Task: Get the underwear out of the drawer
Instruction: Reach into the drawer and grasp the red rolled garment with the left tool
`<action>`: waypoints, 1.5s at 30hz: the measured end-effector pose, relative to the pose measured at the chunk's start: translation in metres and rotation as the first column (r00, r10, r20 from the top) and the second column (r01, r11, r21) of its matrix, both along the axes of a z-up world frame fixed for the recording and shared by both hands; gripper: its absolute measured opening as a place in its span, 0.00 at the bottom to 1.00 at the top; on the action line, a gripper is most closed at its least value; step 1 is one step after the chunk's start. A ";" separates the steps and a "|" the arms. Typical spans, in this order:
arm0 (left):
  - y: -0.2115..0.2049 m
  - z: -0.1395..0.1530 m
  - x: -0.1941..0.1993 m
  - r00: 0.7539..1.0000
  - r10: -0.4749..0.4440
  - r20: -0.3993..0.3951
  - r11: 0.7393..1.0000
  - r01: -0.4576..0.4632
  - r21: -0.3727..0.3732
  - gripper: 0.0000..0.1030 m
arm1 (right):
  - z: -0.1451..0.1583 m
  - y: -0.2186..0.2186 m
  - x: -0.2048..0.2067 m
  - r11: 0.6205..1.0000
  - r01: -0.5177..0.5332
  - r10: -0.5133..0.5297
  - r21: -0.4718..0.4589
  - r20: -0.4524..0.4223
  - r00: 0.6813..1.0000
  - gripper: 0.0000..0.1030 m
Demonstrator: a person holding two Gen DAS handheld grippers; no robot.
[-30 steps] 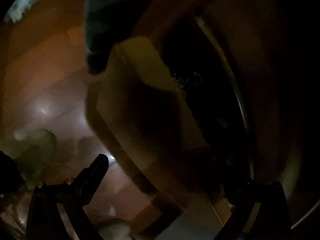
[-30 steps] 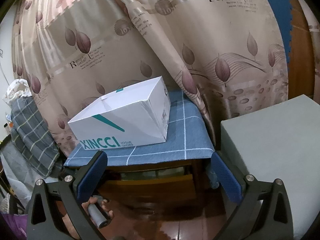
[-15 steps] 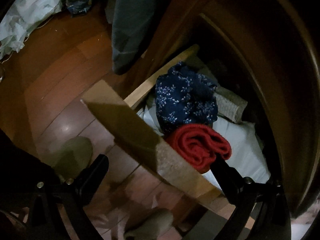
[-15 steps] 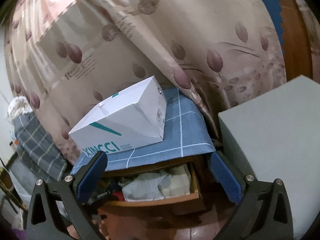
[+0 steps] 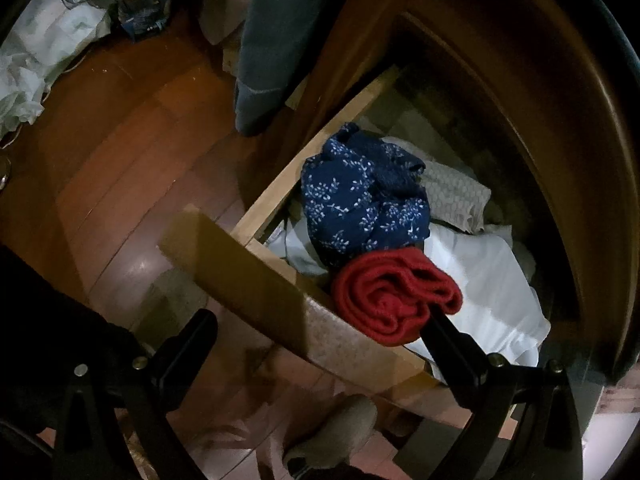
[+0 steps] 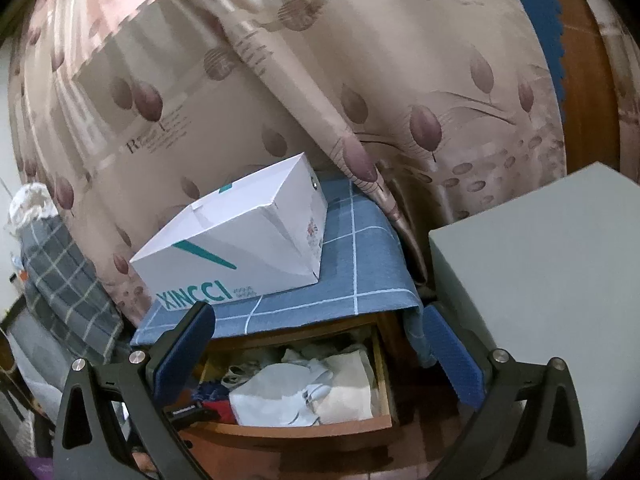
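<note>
Down at the left wrist camera, the drawer (image 5: 280, 292) stands pulled out below us, its front board cutting across the middle of the view. The left gripper (image 5: 320, 328) is spread wide and holds nothing: one finger hangs outside the drawer front over the wooden floor (image 5: 120, 168), the other reaches over the front edge, its tip touching or just under the red knitted roll (image 5: 394, 296). Behind that roll lies a navy floral garment (image 5: 360, 200), then a pale textured cloth (image 5: 456, 196), all on white fabric (image 5: 492, 280). Which of these is the underwear I can't say for certain — the navy piece looks likeliest, but that's a guess. To do this well, I'd bring both fingers over the front board first, then come down straddling one bunched fold and pinch only that, so the red roll doesn't drag along. The back of the drawer runs into deep shadow under the cabinet; whatever sits there is lost.

Up at the right wrist camera, the right gripper (image 6: 320, 340) is also splayed and empty, held well back from the drawer (image 6: 304, 424) — it's looking on. From here we see pale folded things filling the right half, a scrap of red and blue at the left, partly hidden by the near finger. A white box (image 6: 240, 256) sits on the blue checked cloth (image 6: 360, 280) above, with the curtain (image 6: 320, 80) behind. The drawer's left end is cut off by the gripper frame, and the left gripper there shows only as a dark shape.
</note>
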State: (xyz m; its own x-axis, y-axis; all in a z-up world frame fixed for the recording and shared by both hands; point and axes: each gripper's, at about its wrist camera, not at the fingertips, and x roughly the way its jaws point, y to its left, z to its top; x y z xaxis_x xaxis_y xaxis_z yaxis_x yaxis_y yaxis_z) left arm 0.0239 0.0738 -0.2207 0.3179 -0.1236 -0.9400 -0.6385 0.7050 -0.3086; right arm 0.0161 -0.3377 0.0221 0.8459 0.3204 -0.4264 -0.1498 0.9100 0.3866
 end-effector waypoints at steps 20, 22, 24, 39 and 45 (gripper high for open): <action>0.005 0.006 -0.019 0.997 -0.080 -0.021 0.997 0.079 -0.010 1.00 | 0.000 -0.003 0.001 1.000 0.009 -0.009 0.010 -0.007 1.000 1.00; 0.005 0.008 -0.017 0.996 -0.084 -0.018 0.996 0.084 -0.001 1.00 | 0.000 -0.004 0.001 1.000 0.010 -0.010 0.013 -0.007 1.000 1.00; 0.003 0.014 -0.014 0.994 -0.111 -0.003 0.993 0.112 0.039 1.00 | 0.000 -0.005 0.001 1.000 0.011 -0.011 0.011 -0.006 1.000 1.00; -0.032 0.101 -0.031 0.894 -0.449 0.015 0.845 0.419 0.333 1.00 | -0.001 -0.009 0.000 0.999 0.008 -0.008 0.031 -0.001 1.000 1.00; -0.044 0.126 0.003 0.813 -0.581 0.028 0.788 0.554 0.268 1.00 | -0.001 -0.014 0.001 0.998 0.009 -0.009 0.061 -0.005 1.000 1.00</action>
